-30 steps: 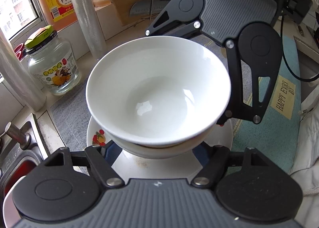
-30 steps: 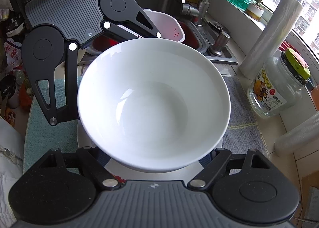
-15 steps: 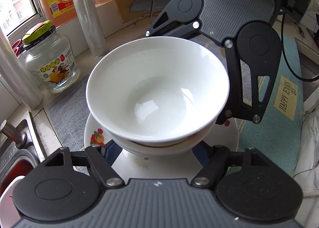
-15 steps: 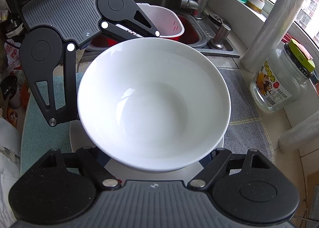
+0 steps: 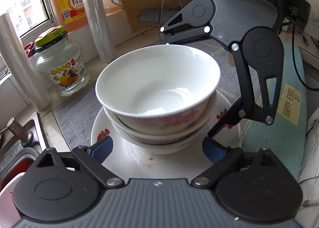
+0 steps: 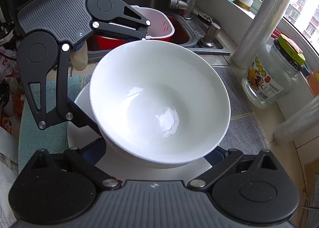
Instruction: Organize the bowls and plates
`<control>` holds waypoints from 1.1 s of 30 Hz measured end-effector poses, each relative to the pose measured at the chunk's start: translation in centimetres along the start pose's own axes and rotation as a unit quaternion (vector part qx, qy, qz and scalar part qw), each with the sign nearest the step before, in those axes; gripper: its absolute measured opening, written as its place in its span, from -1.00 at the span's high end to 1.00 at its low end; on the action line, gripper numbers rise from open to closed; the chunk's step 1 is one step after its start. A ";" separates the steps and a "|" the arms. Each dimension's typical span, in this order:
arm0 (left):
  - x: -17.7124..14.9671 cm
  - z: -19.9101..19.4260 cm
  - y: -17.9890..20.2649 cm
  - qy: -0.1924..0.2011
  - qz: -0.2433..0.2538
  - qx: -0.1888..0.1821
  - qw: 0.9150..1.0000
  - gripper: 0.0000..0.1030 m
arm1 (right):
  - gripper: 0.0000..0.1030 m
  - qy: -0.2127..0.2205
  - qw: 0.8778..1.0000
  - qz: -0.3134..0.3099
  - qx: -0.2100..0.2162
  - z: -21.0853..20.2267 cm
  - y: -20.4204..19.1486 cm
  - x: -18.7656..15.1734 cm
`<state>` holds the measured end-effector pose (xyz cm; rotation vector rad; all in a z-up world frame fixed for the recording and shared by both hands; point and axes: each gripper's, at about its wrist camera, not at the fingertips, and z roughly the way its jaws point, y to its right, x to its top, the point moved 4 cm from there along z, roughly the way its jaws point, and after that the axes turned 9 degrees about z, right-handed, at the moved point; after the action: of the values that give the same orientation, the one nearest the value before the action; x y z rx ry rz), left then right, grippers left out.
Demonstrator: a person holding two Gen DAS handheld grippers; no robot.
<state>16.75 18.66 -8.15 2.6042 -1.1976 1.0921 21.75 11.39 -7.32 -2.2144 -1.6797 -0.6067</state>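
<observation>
White china: the top bowl [image 5: 157, 80] now sits nested in the bowls [image 5: 159, 134] stacked on the plate [image 5: 127, 160]. A second ago the left gripper [image 5: 157, 146] looked down into it; that view has dropped and shows the stack's side. Its blue fingers [image 5: 100, 148] stand spread either side of the stack, gripping nothing; the right gripper [image 6: 155, 153] is likewise wide, the bowl between its fingers but seemingly free. I judge the stacking done and release complete. Around: a jar [image 5: 60, 64] just beside the mat [image 5: 75, 116], plastic rolls [image 5: 95, 15], the sink [image 6: 179, 34] beyond. The jar crowds any sideways move along the surface [image 5: 47, 116].
</observation>
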 end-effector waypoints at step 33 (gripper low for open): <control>4.5 -11.9 13.3 -0.045 -0.375 0.306 0.874 -0.98 | -1.00 0.032 0.886 0.428 -0.176 -13.7 -5.0 -11.9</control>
<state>2.73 10.63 0.66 3.0975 0.2851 1.2819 12.17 -3.69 -1.44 -2.8054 -0.4294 -0.7403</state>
